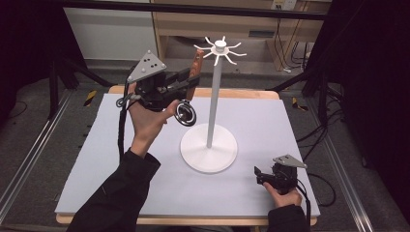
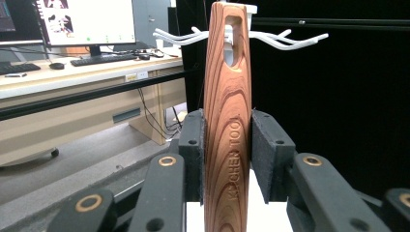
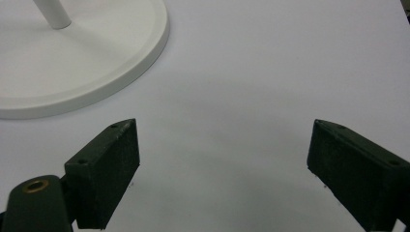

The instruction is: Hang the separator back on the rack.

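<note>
Left gripper (image 2: pixel 227 159) clamped on a wooden-handled kitchen tool (image 2: pixel 227 121) – raised beside the white hook stand (image 1: pixel 215 87), right gripper (image 3: pixel 222 159) spread wide – low over the worktop (image 1: pixel 270 121)

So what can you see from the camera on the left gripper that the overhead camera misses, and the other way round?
The left gripper view alone shows the words KITCHEN TOOL on the brown wooden handle, its hanging slot, and a desk with a lit computer monitor and keyboard.

The high view alone shows the stand's round white base, the grey table mat, the tool's round black head, and the open right gripper resting low.

Both show the handle clamped in the left gripper, raised near the white stand's hooks.
</note>
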The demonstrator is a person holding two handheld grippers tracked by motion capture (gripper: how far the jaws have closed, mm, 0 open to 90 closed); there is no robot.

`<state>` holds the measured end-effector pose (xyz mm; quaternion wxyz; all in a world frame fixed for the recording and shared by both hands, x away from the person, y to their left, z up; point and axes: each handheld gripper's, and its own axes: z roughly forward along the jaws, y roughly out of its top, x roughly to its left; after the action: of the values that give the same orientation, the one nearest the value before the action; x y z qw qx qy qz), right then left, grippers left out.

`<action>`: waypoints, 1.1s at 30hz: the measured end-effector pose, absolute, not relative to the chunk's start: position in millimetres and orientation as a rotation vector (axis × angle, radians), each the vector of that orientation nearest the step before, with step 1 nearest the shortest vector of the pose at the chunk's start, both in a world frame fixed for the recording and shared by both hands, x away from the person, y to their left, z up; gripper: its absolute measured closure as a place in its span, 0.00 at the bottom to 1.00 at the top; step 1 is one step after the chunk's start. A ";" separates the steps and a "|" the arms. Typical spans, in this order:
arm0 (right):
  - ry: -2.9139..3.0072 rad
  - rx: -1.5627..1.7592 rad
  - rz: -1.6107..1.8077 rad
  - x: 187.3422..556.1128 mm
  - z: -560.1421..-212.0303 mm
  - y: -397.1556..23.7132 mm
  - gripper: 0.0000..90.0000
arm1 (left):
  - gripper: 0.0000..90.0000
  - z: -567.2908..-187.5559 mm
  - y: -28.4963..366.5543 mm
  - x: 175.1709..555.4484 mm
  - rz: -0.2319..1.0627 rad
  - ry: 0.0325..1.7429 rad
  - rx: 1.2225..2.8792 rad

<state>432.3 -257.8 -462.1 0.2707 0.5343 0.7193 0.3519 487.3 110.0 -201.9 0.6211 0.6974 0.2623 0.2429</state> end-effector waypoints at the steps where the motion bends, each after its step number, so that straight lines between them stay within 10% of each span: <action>1: 1.939 1.440 0.947 432.3 -462.2 -257.7 0.13 | 0.75 -202.0 110.2 487.5 0.556 0.602 1.602; 33: 1.951 1.439 0.947 432.2 -462.7 -256.3 0.13 | 0.76 -197.5 112.6 486.6 0.584 0.601 1.623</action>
<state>432.2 -256.3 -462.7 0.2664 0.5328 0.7225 0.3509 486.6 112.6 -197.5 0.6110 0.7033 0.2606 0.2532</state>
